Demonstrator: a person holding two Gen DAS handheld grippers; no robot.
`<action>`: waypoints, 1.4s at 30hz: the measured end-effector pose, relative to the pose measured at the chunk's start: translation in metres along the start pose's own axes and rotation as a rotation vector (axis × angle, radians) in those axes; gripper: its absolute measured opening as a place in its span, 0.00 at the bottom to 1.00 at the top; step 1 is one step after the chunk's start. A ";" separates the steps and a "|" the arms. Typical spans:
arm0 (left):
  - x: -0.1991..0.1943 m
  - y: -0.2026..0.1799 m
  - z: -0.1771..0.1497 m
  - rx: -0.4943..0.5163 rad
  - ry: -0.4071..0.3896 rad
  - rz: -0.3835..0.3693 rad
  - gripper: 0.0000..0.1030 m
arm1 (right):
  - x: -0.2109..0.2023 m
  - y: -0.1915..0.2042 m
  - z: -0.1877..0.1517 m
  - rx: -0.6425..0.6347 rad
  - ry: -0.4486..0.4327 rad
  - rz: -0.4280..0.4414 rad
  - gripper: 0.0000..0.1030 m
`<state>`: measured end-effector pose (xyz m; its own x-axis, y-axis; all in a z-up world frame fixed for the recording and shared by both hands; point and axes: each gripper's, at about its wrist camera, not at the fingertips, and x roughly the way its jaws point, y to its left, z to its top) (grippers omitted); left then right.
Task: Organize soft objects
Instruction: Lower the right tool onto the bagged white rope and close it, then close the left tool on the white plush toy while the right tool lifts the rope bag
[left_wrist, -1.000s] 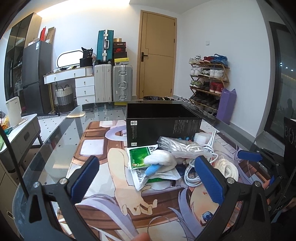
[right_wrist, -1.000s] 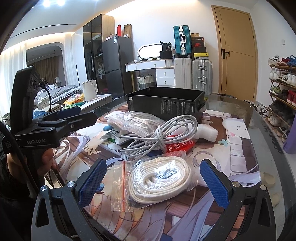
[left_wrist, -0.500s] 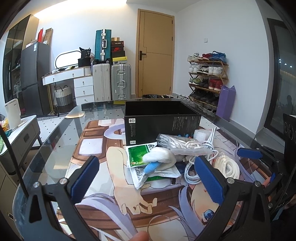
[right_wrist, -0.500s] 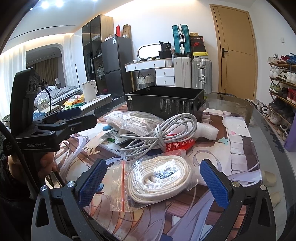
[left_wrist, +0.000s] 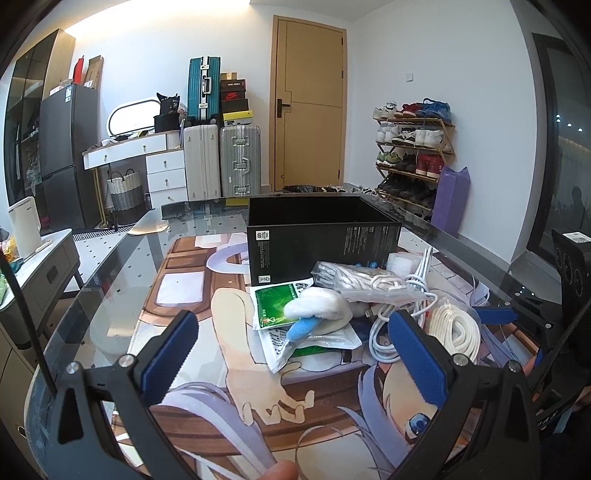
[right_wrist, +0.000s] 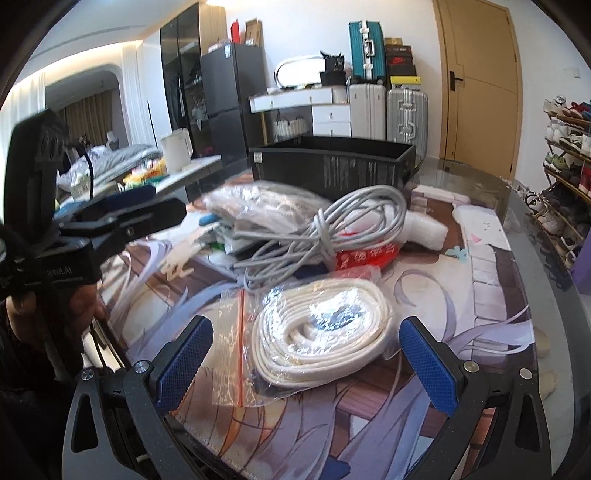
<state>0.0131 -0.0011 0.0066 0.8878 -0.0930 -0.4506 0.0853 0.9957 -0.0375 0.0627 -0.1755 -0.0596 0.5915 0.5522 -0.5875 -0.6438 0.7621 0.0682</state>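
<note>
A pile of soft things lies on the printed mat before an open black box (left_wrist: 321, 236) (right_wrist: 332, 166). It holds a white and blue plush (left_wrist: 317, 308), a green packet (left_wrist: 275, 304), a bagged bundle of cords (left_wrist: 365, 282), a grey cable coil (right_wrist: 325, 229) and a white rope in a clear zip bag (right_wrist: 321, 328) (left_wrist: 456, 328). My left gripper (left_wrist: 291, 354) is open and empty, just short of the plush. My right gripper (right_wrist: 304, 365) is open and empty, its pads on either side of the bagged rope.
The glass table's edge (left_wrist: 110, 258) runs along the left and its far edge (right_wrist: 517, 206) lies to the right. A red packet (right_wrist: 365, 256) and a white foam piece (right_wrist: 424, 229) lie in the pile. Suitcases (left_wrist: 221, 158), drawers and a shoe rack (left_wrist: 413, 155) stand behind.
My right gripper has moved forward and lower over the bagged rope, which now sits between its pads. My left gripper has edged slightly closer to the pile.
</note>
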 end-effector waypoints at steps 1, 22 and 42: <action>0.000 0.000 0.000 0.000 0.000 0.000 1.00 | 0.002 0.002 0.000 -0.009 0.012 -0.001 0.99; 0.001 -0.002 -0.003 0.008 0.000 0.005 1.00 | 0.014 0.014 0.004 -0.007 0.087 -0.074 0.99; 0.003 -0.003 -0.004 0.009 0.015 0.009 1.00 | 0.000 0.010 0.002 -0.034 0.041 -0.101 0.48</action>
<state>0.0138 -0.0042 0.0014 0.8819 -0.0842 -0.4639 0.0818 0.9963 -0.0254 0.0572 -0.1676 -0.0574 0.6347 0.4581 -0.6224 -0.5982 0.8011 -0.0204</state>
